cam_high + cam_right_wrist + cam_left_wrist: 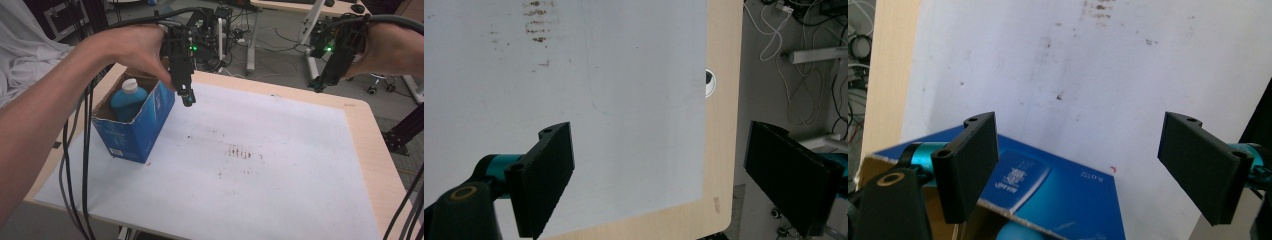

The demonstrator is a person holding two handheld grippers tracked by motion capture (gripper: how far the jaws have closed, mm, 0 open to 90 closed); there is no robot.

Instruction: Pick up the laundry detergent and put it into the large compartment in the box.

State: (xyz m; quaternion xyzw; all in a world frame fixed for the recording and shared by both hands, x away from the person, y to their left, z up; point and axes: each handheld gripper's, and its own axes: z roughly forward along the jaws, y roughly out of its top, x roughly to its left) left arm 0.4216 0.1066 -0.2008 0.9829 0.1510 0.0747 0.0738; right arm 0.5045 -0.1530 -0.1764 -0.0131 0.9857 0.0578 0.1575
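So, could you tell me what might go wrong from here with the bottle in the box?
The left gripper hangs open right beside the blue cardboard box; a careless move could knock it over. The blue bottle stands loose inside and might tip. The trailing cables hang beside the box and could snag it.

An open box (137,131) stands on the sheet (260,180) at the left side of the counter (372,150), a capped bottle (128,97) upright inside it. The left gripper (187,98) hangs just right of the box's far right corner, above the sheet. The right gripper (316,86) is held well apart, beyond the counter's far right edge. Cables (75,170) trail down past the counter's left edge, before the box
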